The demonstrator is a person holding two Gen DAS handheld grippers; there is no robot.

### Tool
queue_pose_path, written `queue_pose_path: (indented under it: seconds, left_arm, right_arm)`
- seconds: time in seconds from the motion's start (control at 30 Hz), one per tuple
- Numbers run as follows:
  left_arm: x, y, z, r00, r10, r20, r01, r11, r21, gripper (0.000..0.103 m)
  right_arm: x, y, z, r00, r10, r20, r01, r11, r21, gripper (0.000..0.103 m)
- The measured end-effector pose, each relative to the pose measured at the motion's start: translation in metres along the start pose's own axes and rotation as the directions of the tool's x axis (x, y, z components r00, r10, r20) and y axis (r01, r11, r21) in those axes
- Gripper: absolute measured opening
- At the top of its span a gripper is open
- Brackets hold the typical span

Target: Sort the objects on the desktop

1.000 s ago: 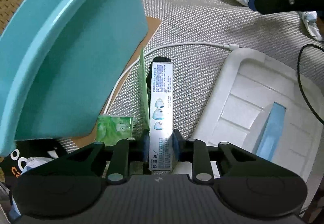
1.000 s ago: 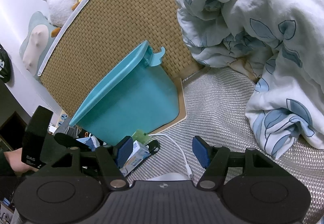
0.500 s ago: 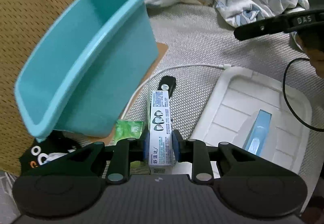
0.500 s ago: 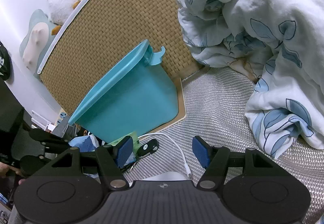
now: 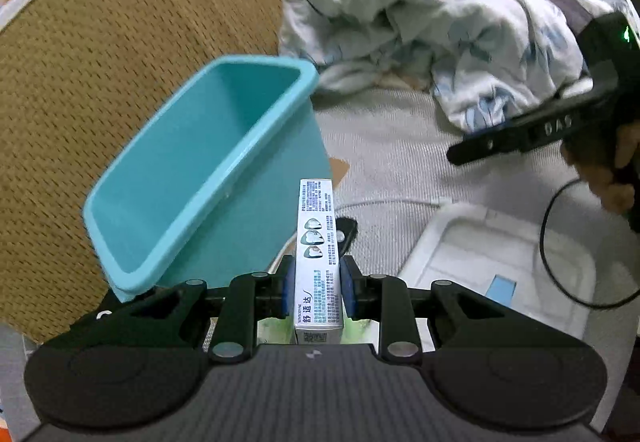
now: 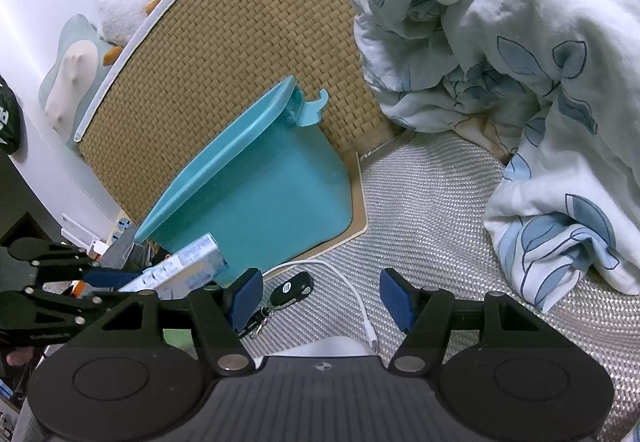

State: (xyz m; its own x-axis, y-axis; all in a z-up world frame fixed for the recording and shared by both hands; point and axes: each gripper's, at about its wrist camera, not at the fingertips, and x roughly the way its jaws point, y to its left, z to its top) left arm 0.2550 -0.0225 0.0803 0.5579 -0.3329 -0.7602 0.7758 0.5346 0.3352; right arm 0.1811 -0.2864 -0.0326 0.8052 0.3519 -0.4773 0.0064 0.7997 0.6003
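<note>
Between our left gripper's (image 5: 314,288) pads sits the toothpaste box (image 5: 318,254) — squeezed tight and up off the bed, likely so we can drop it in the teal bin (image 5: 192,178) just beside. Our right gripper (image 6: 322,300) waits wide open — holding nothing.

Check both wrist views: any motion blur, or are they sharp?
Left wrist: quilt and mat smeared by motion blur, toothpaste box in the jaws stays crisp. Right wrist: sharp throughout, weave and car key clear; only fisheye bending at edges.
</note>
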Motion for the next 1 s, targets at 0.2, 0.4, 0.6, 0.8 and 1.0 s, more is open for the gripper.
queue_pose_path:
  seconds: [0.2,0.4,0.6,0.8,1.0]
  left_arm:
    - [-0.012,0.004,-0.002,0.995,0.06,0.074,-0.055,0.996,-0.07,0.027]
    - [-0.014,0.001,0.0,0.98,0.153,0.127,-0.137,0.983,-0.124,0.027]
    - [-0.009,0.006,0.006,0.96,0.236,0.151,-0.204,0.959,-0.197,0.011]
    - [-0.002,0.01,0.013,0.959,0.236,0.156,-0.195,0.951,-0.241,0.01]
    - [0.008,0.001,-0.001,0.973,0.193,0.13,-0.152,0.95,-0.271,0.01]
  right_arm:
    - [0.001,0.0,0.0,1.0,0.002,-0.001,-0.002,1.0,0.0,0.069]
    - [0.001,0.0,0.0,1.0,0.001,-0.003,-0.001,1.0,-0.003,0.069]
    - [0.002,0.0,-0.002,1.0,-0.001,-0.01,0.001,1.0,-0.009,0.069]
    - [0.003,0.0,-0.002,1.0,-0.004,-0.014,0.003,1.0,-0.01,0.069]
    - [0.003,-0.001,-0.001,1.0,-0.004,-0.013,0.004,1.0,-0.004,0.069]
